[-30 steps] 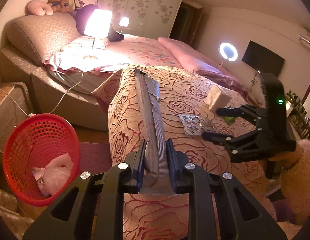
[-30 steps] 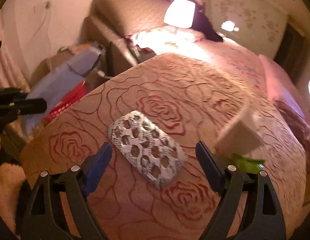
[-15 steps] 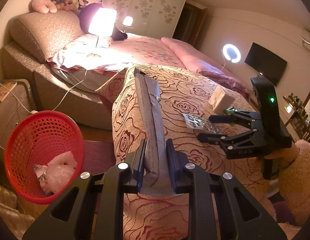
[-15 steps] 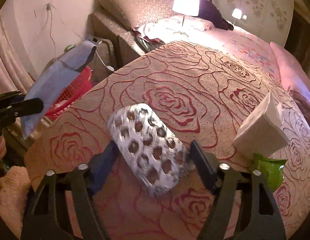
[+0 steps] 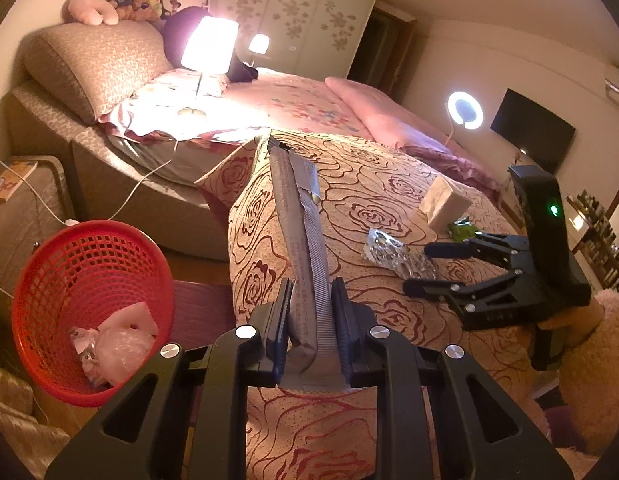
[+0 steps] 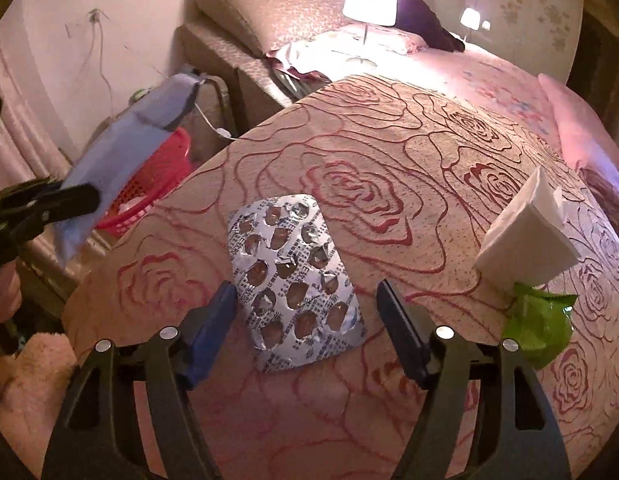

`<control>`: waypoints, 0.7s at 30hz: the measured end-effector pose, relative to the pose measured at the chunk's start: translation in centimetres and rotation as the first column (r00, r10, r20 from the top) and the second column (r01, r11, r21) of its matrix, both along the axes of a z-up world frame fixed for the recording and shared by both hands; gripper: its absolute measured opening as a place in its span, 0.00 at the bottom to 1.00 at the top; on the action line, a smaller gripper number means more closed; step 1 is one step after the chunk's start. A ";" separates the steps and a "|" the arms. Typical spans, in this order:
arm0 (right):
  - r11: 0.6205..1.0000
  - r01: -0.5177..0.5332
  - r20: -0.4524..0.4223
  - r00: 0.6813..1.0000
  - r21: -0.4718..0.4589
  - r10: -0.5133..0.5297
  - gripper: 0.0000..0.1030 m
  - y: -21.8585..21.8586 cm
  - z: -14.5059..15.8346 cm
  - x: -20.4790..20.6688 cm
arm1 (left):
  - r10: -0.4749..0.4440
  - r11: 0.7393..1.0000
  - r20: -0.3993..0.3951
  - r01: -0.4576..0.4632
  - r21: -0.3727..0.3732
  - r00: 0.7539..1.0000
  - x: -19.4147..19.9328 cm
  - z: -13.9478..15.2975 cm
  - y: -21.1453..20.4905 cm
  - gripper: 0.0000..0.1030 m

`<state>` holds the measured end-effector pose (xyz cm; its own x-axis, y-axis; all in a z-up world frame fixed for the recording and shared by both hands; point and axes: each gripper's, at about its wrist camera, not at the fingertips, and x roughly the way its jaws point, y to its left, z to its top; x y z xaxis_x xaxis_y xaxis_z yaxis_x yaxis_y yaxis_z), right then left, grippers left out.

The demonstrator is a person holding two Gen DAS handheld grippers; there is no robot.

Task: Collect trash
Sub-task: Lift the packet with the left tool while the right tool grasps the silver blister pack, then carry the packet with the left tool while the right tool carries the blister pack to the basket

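Since a second ago the right gripper [image 6: 305, 320] has dropped in around the blister pack [image 6: 295, 284]; its jaws are opening a touch, pads either side, not pressing. The left gripper [image 5: 309, 316] is clamped on a long flat foil wrapper [image 5: 299, 232]. The red mesh basket [image 5: 49, 280] holds crumpled clear plastic [image 5: 117, 344]. The pack's silver foil is punctured, lying flat on the rose-patterned cover [image 6: 389, 152].

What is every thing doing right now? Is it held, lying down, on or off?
Left gripper: shut on the wrapper.
Wrapper: held up, off the table.
Right gripper: jaws opening, pill sheet between them.
Pill sheet: lying flat, its pockets empty.
Red basket: holds some trash.
Lamp: on.
Ring light: on.
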<state>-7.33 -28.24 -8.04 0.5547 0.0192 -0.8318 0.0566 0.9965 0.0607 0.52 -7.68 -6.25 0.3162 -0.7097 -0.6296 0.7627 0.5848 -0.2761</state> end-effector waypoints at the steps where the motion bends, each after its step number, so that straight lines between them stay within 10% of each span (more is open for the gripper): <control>1: 1.000 0.001 0.002 1.000 0.005 -0.001 0.68 -0.1 0.0 0.1 | 0.001 1.000 -0.001 -0.001 0.000 1.000 0.0 0.0 0.0 0.19; 21: 0.993 0.111 0.121 0.987 -0.044 -0.105 0.53 1.3 1.6 -0.2 | 0.058 0.998 0.030 -0.058 -0.005 0.998 0.2 0.7 1.0 0.19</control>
<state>-7.55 -26.93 -6.43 0.6455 -0.0867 -0.7588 0.1597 0.9869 0.0231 0.69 -6.63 -5.51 0.3754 -0.6920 -0.6166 0.7355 0.6272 -0.2562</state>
